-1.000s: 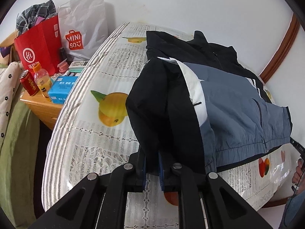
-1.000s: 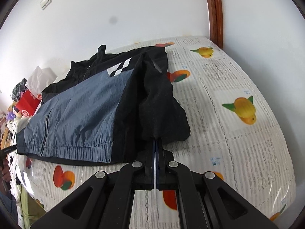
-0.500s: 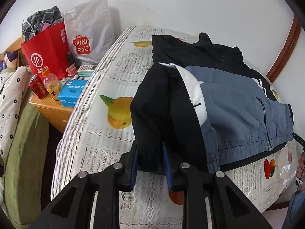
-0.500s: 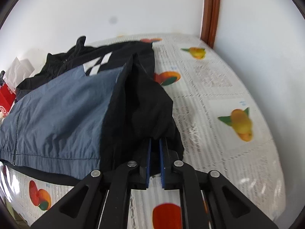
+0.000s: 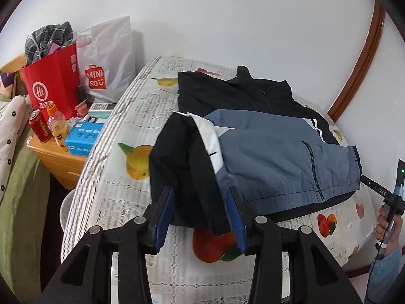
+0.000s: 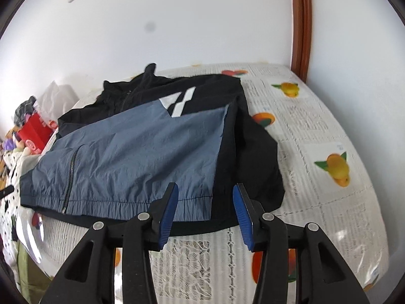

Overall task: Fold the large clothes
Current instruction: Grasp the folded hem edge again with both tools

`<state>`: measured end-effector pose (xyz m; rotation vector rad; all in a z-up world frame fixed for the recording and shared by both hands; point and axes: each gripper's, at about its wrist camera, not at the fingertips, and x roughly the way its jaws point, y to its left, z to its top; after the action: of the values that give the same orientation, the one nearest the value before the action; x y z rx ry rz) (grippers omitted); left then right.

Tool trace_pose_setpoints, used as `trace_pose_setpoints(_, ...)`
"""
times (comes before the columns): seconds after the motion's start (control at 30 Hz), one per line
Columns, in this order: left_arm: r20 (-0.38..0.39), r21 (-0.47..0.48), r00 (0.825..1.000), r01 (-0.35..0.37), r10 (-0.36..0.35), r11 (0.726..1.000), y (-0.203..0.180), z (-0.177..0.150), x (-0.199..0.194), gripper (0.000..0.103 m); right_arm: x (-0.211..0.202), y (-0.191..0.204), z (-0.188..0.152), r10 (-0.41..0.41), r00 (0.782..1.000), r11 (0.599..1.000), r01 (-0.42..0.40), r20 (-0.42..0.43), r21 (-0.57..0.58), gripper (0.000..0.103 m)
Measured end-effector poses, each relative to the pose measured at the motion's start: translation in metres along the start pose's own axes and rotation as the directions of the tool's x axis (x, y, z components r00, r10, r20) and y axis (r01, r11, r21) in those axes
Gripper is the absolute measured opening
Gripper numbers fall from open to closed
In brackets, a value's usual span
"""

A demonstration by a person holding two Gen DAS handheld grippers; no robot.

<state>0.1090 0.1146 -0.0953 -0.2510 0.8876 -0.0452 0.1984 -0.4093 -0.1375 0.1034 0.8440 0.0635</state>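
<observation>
The jacket (image 6: 131,152), black with blue-grey front panels, lies flat on the patterned tablecloth (image 6: 316,131) of the table, collar toward the wall, both sleeves folded in over the body. It appears light, thin and limp, probably slick woven fabric that slides and will not hold a crease; judged best taken at the elastic hem (image 6: 101,206) or at the folded side edges, one point per tool, to keep layers together.

The left gripper (image 5: 200,217) has just been opening; its jaws stand spread, the black sleeve (image 5: 182,177) lying between the pads with no pressure evident. The right gripper (image 6: 206,210) has likewise just been opening and stands spread over the hem, clear of the cloth.

Beside the table, on a wooden cabinet (image 5: 60,162): a red paper bag (image 5: 50,86) stuffed with plaid cloth, a white shopping bag (image 5: 106,58) whose contents are hidden, a blue tissue box (image 5: 83,136), a bottle (image 5: 57,124) holding orange drink, and a red can (image 5: 38,126).
</observation>
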Motion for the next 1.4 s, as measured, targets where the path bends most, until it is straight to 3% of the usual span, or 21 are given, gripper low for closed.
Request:
trace_pose_setpoints(0.47,-0.077,-0.017,0.996,0.034,-0.036,0.999,-0.009,0.007,0.049,0.04,0.042,0.009,0.012,-0.04,0.998,0.999,0.04,-0.05,0.002,0.044)
trace_pose_setpoints(0.63,-0.089,0.006,0.996,0.012,-0.012,1.0,-0.014,0.006,0.056,0.037,0.037,0.012,0.011,-0.048,0.999,0.999,0.048,-0.021,-0.011,0.016)
trace_pose_setpoints(0.8,-0.057,0.056,0.998,-0.001,0.004,0.998,-0.023,0.006,0.045,0.015,0.02,0.018,0.013,-0.02,0.999,0.999,0.021,0.027,-0.038,0.009)
trace_pose_setpoints(0.97,0.005,0.012,0.999,0.053,-0.053,0.999,-0.019,0.02,0.023,0.012,-0.005,0.018,0.028,0.037,0.994,0.999,-0.035,0.108,-0.018,0.007)
trace_pose_setpoints(1.17,0.078,-0.005,0.995,0.061,-0.06,0.998,-0.019,0.046,0.011,0.012,-0.024,0.022,0.057,0.073,0.978,0.997,-0.073,0.196,-0.005,0.007)
trace_pose_setpoints(1.4,0.074,-0.021,0.997,0.037,-0.036,0.999,-0.018,0.067,0.033,0.012,-0.007,0.027,0.086,0.066,0.974,0.998,-0.069,0.215,0.008,0.007)
